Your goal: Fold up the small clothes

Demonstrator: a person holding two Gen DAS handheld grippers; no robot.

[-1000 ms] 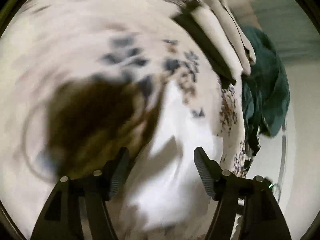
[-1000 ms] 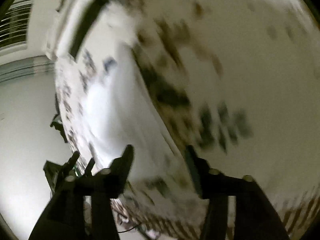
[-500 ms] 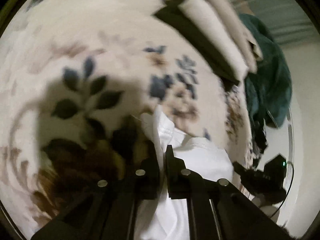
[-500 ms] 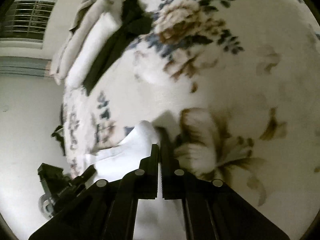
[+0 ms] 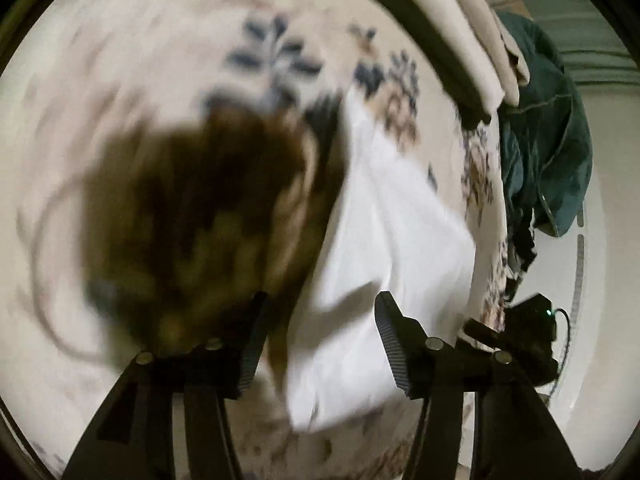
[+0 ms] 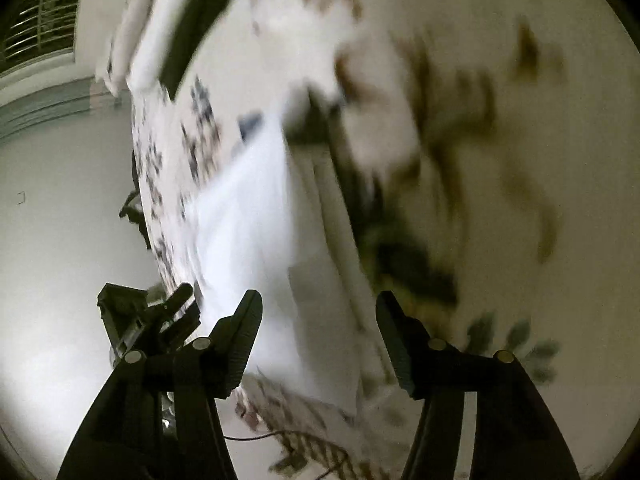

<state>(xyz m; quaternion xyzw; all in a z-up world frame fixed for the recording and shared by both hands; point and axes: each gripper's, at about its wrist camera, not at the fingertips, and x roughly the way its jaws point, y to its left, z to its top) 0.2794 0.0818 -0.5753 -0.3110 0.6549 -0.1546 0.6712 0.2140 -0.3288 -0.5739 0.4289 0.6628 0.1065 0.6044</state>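
A small white garment (image 5: pixel 384 232) lies on a floral bedspread (image 5: pixel 160 80); it also shows in the right wrist view (image 6: pixel 256 216). My left gripper (image 5: pixel 318 340) is open and empty, just above the garment's near edge. My right gripper (image 6: pixel 318 340) is open and empty over the garment's other side. The left gripper's body (image 6: pixel 140 316) shows at the lower left of the right wrist view, and the right gripper's body (image 5: pixel 520 332) at the lower right of the left wrist view. Both views are motion-blurred.
A stack of folded pale and dark clothes (image 5: pixel 448 28) lies at the far end of the bed, also seen in the right wrist view (image 6: pixel 160 32). A teal garment (image 5: pixel 548 128) hangs off the bed's right edge. A barred window (image 6: pixel 36 24) is in the white wall.
Half a second ago both grippers were shut on the white garment's edge. Both have now opened and let it go, and it lies on the bedspread.
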